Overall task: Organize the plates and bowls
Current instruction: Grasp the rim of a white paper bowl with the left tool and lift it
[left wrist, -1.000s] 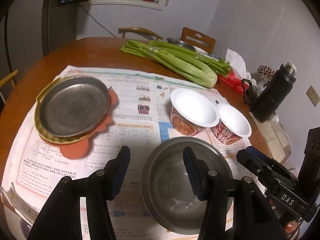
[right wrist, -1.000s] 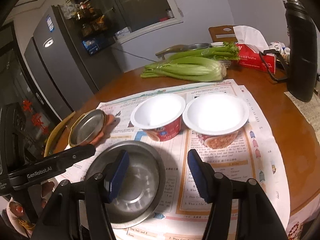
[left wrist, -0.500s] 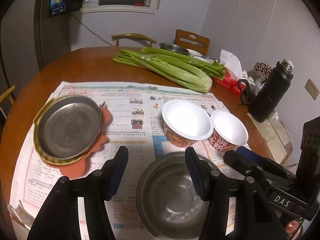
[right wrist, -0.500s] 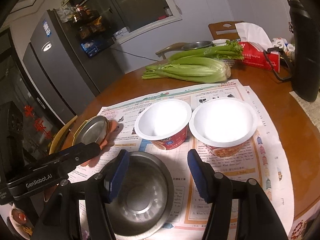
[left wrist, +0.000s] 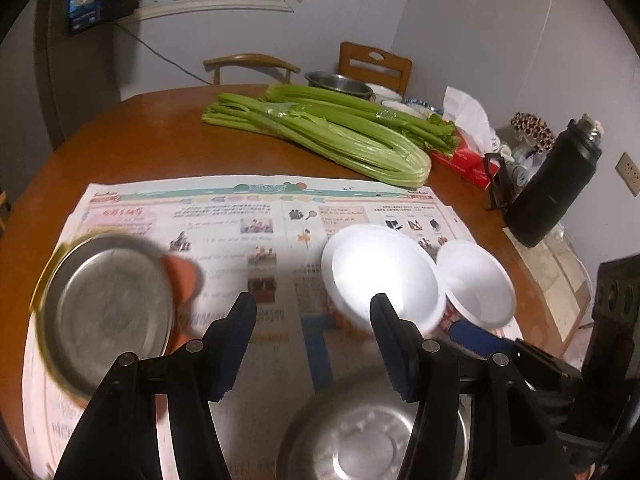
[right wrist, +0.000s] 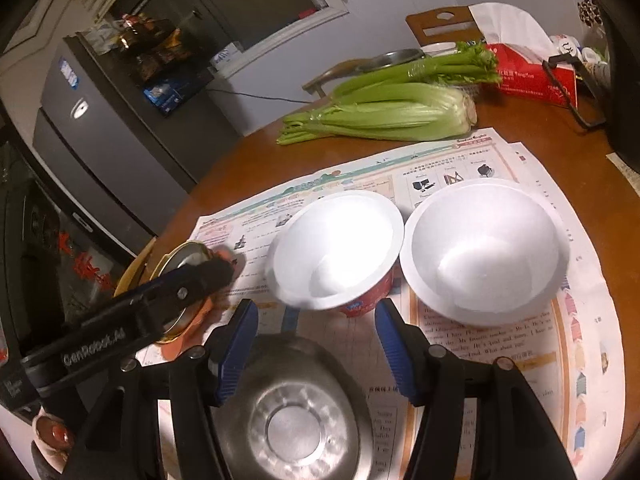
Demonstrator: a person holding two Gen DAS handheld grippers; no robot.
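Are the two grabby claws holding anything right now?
No. The left gripper and the right gripper are both open and empty above the round steel bowl.

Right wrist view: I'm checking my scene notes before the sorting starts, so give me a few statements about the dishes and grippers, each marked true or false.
1. Two white paper bowls stand side by side on the newspaper. True.
2. The right gripper holds the steel bowl. False: its jaws stand open, holding nothing.
3. The celery lies on the newspaper. False: it lies on the bare wooden table beyond.
4. The left gripper is open. True.
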